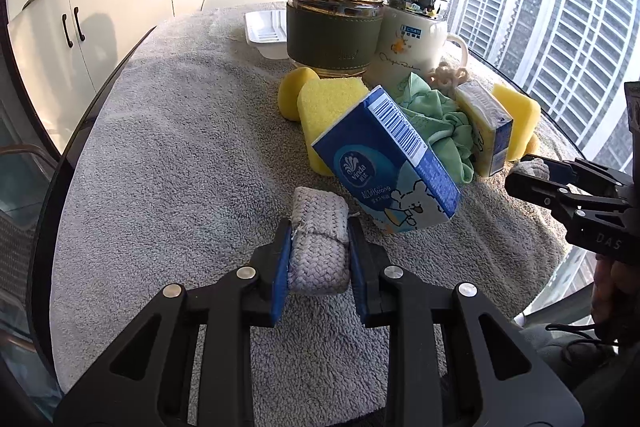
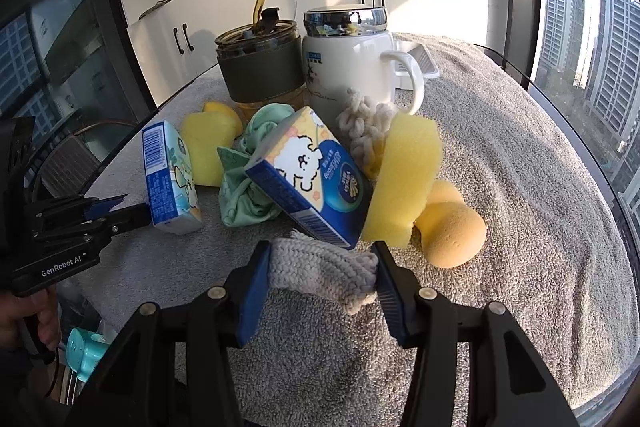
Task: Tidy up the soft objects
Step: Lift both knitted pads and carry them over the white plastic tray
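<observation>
Nearest in the left wrist view, the left hand-held gripper (image 1: 318,247) is clenched on a grey woven cloth roll (image 1: 318,243), its blue pads pressed against both sides, low over the grey towel-covered table (image 1: 160,147). In the right wrist view, the right hand-held gripper (image 2: 320,279) grasps a second grey woven cloth (image 2: 324,271), which sags a little between its pads near the table's front edge.

Just beyond the left gripper stands a blue tissue pack (image 1: 384,167), tilted and leaning back against a flat yellow sponge (image 1: 324,107). Behind the right gripper, a second tissue pack with a sheep print (image 2: 308,179) lies tilted, its near corner just above the held cloth. It rests against a crumpled green cloth (image 2: 244,187) on its left and an upright yellow sponge (image 2: 404,179) on its right. An orange egg-shaped sponge (image 2: 452,231) sits right of that sponge, touching it.

Farther back, a cream knotted rope piece (image 2: 364,131) lies at the foot of a white mug (image 2: 352,67) with a shiny lid. Left of the mug and close beside it stands an amber glass tumbler (image 2: 260,67) with a dark green sleeve and a straw. Farthest, a white tray (image 1: 266,31) lies behind the tumbler.
</observation>
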`<state>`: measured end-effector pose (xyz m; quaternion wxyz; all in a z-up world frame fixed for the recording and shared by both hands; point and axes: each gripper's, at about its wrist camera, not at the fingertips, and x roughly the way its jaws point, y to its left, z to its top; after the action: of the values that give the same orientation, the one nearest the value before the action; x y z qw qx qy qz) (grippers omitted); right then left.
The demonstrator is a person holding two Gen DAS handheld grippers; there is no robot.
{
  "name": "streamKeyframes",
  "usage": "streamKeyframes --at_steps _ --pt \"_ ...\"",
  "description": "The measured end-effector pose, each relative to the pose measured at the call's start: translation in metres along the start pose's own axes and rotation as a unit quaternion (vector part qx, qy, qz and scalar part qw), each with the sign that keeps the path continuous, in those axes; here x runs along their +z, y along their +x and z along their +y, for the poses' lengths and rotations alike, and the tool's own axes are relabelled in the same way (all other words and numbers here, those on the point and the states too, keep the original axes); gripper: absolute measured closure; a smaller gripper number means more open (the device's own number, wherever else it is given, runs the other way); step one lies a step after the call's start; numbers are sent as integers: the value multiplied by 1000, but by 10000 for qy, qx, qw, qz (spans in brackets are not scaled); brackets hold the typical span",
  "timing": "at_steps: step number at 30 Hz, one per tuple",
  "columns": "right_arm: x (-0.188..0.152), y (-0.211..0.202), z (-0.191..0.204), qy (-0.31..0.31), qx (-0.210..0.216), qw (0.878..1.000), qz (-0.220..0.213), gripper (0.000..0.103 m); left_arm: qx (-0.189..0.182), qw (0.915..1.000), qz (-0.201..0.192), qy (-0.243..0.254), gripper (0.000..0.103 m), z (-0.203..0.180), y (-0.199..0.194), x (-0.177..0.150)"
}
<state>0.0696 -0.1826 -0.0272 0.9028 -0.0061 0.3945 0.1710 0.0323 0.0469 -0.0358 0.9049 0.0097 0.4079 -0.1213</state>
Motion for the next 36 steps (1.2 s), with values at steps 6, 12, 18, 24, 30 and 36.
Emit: streamKeyframes --at_steps 6,12,18,24,30,36 --pt "5 -16 -1 -39 -57 9998 -169 50 11 9999 -168 -20 79 -1 -14 1" --pt "7 -23 0 -72 -108 9996 -263 50 64 9995 -318 -65 79 -1 -30 0" --pt "6 -29 3 -128 -126 9993 -337 50 130 9988 -475 -86 79 3 -45 1" --pt "14 -38 0 -200 -195 9987 -424 50 55 9985 -541 36 79 0 -52 12" --pt "31 -44 -13 -280 -302 9983 -413 50 6 9983 -551 191 79 -2 -52 30" --pt "54 -43 -33 -280 -325 9985 -354 50 -27 9984 -522 194 79 6 -45 50"
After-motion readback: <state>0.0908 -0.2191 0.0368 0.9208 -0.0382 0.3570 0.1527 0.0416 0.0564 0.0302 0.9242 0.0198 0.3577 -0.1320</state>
